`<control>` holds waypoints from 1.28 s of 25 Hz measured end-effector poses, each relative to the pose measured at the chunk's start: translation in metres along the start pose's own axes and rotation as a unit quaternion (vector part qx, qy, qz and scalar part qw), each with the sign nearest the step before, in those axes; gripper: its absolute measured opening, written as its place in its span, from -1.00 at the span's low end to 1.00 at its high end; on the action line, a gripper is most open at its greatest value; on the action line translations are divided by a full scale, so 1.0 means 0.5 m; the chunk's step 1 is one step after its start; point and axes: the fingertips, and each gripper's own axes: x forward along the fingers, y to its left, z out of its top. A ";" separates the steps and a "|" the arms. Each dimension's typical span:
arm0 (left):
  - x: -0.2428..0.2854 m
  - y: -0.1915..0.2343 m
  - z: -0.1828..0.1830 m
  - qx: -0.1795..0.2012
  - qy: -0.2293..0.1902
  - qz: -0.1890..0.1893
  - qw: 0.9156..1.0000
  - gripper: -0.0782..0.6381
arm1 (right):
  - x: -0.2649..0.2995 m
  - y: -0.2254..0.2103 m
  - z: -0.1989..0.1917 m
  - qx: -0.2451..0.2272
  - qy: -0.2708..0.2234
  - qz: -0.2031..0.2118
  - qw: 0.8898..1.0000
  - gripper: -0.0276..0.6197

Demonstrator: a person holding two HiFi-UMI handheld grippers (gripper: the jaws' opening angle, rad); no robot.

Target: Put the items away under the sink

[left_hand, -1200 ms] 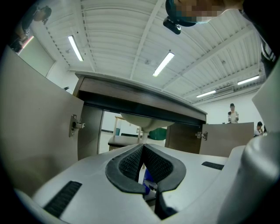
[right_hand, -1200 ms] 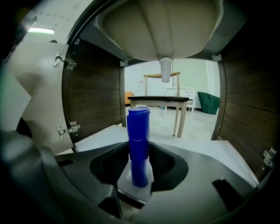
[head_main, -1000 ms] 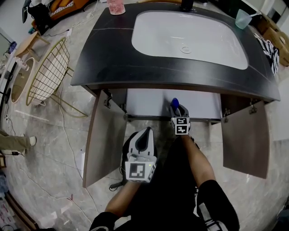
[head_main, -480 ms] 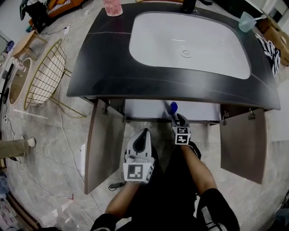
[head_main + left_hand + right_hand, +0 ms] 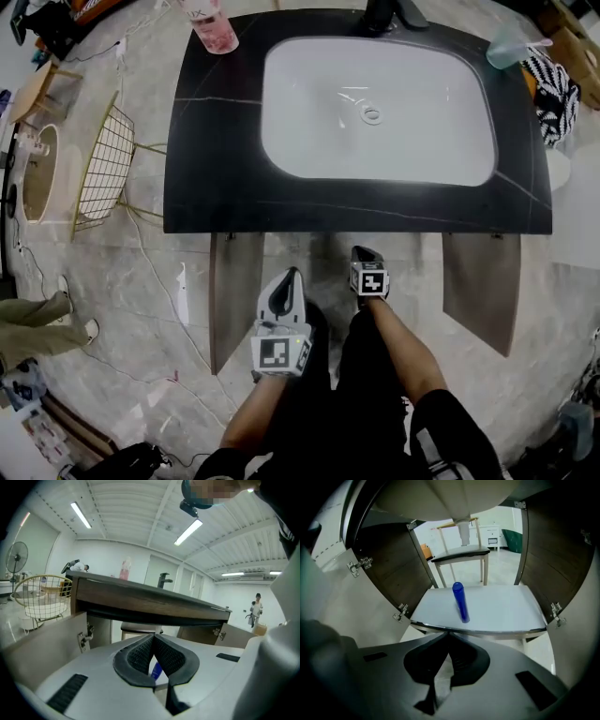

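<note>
Left gripper (image 5: 153, 637) and right gripper (image 5: 449, 632) closed on nothing; blue tube (image 5: 460, 601) on shelf (image 5: 501, 606)

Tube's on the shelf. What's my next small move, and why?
Probably lift the right gripper toward the teal cup on the counter: the blue tube already lies on the shelf, and that gripper's jaws are shut on nothing.

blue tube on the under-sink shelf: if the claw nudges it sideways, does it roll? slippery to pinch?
Likely rolls: the blue tube is a smooth round cylinder that seems to lie on its side on the flat white shelf, near the front edge. Probably rigid and fairly light, since it looks slim and straight. Its smooth surface might slip in a light pinch.
</note>
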 end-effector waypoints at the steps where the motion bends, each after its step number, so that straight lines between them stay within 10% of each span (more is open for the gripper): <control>1: -0.009 -0.004 0.020 0.004 0.007 -0.001 1.000 -0.74 | -0.021 0.009 0.002 0.003 0.007 0.001 1.000 -0.88; 17: -0.230 -0.127 0.440 -0.016 0.030 0.000 0.999 -0.74 | -0.524 0.166 0.155 0.004 0.040 0.006 0.999 -0.88; 32: -0.408 -0.294 0.666 -0.013 0.003 -0.015 1.000 -0.74 | -1.010 0.236 0.341 -0.023 -0.097 0.022 0.995 -0.88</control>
